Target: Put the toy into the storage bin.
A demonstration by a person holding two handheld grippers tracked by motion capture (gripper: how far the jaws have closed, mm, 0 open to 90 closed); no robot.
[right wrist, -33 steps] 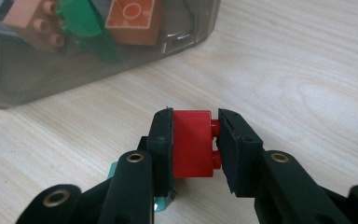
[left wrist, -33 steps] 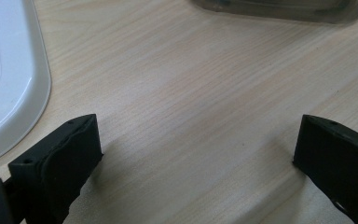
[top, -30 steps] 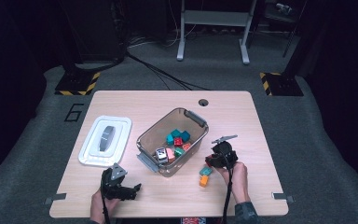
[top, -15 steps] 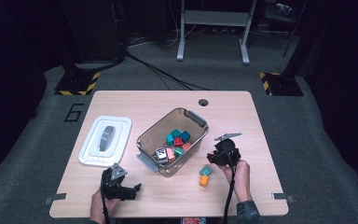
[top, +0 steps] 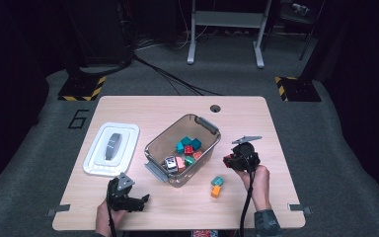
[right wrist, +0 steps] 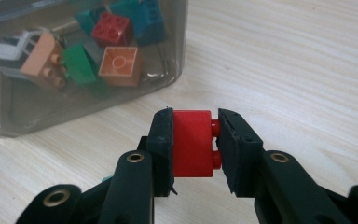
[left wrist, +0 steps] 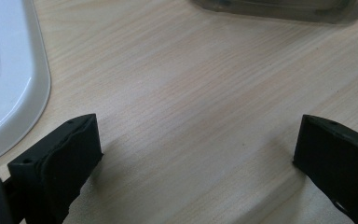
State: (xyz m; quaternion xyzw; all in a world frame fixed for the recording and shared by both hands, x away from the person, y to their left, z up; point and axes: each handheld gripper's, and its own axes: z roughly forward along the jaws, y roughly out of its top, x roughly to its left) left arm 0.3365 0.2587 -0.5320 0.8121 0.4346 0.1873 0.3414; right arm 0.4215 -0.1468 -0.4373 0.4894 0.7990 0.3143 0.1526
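Right tongs clamped tight on a red brick, lifted off the table at 3 o'clock of the clear bin. Bin already holds a batch of bricks — teal, red, green, peach. Left to do: drop the red one in, then the teal brick and orange brick lying at 5 o'clock of the bin. Left tongs wide open, nothing between — parked at 7 o'clock. White lid off, at 9 o'clock. Bricks deep in the bin overlap, hard to count.
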